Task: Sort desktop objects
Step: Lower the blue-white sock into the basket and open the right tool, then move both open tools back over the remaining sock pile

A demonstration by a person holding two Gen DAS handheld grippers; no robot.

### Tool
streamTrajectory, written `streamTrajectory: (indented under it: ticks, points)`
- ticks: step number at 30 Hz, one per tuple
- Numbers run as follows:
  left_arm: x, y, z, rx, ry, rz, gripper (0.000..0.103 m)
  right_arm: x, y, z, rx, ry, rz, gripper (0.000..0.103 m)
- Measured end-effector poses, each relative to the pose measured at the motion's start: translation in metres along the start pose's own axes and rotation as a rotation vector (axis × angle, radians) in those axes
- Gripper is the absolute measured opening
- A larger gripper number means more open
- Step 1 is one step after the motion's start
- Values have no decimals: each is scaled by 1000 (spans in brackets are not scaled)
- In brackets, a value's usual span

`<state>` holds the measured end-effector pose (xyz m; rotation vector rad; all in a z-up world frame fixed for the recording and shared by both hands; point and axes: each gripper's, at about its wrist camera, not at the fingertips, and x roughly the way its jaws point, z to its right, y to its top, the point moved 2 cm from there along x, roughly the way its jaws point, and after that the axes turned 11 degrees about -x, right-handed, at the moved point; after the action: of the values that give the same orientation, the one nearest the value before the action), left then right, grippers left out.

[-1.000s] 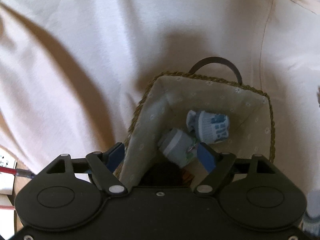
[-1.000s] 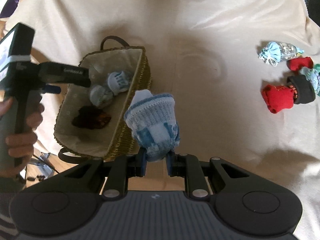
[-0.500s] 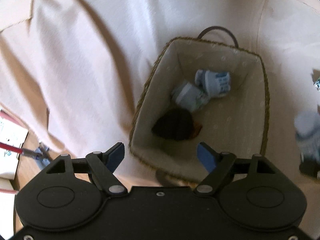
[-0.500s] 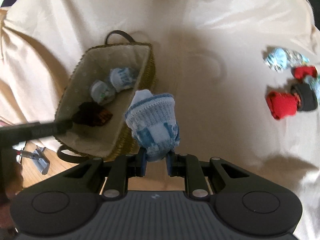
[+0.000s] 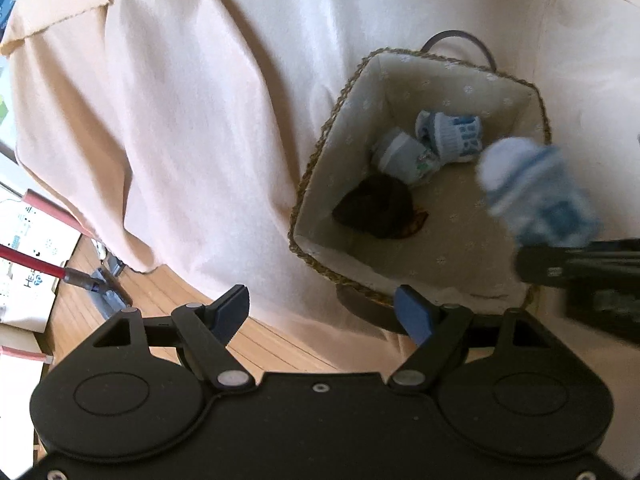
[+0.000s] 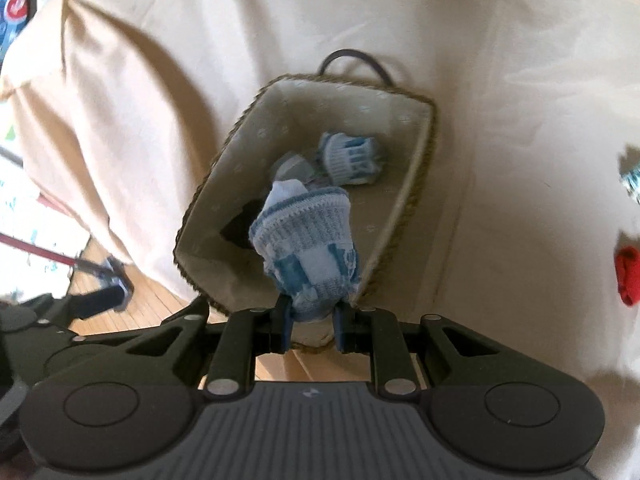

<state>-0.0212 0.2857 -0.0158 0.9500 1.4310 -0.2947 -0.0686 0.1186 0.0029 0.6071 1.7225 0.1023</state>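
Blue-white knit sock (image 6: 310, 248) clamped in right hand-held gripper (image 6: 311, 322) above near corner of woven basket (image 6: 424, 168); left hand-held gripper (image 5: 326, 314) apart and empty, just outside basket; early release risks sock catching rim, dropping onto cloth-covered bench (image 6: 500, 80).

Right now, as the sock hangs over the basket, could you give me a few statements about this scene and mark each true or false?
1. The right gripper pinches a blue and white sock. True.
2. The left gripper holds a sock too. False: its jaws stand open with nothing between them.
3. The woven basket is bare inside. False: a striped blue sock, a grey rolled sock and a dark bundle lie in it.
4. The held sock hangs above the basket's opening. True.
5. A red item lies inside the basket. False: it lies on the cloth, off to the side.
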Motion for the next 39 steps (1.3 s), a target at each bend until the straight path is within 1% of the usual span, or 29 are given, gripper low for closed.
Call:
streamTrajectory:
  ticks: [2,3,4,6,12,15,19,23,29,33,37,39]
  points:
    - [-2,-1,3,3,9,-2,77,6,2,-4,-12,1,-13,23]
    - [-2,-3,4,7,15,-3,77,9,3,-5,-16,1,-19,27]
    - [-2,-4,6,10,23,-5,77,11,4,-6,-20,-3,-26,29]
    - [-4,-7,8,16,29,-7,77,14,2,-7,-29,-8,-29,38]
    - [-11,-10,17,37,43,5,77,5,-7,-6,-23,-24,1,38]
    - [-15,-10,23,49,42,11,77,-6,-12,-1,-2,-51,34,51]
    - [-14,-11,31,64,39,3,77,-14,-20,12,33,-81,62,52]
    - [-14,-15,39,77,31,-9,77,-14,-23,29,83,-83,64,52]
    - [-19,-15,53,108,23,4,77,-18,-34,51,141,-106,68,52]
    - [-20,-18,71,143,4,2,77,-19,-50,75,194,-150,54,53]
    - [-21,-24,94,192,-21,-8,77,-20,-72,107,286,-170,41,56]
    - [-21,-28,107,220,-33,-10,77,-21,-87,127,336,-196,36,57]
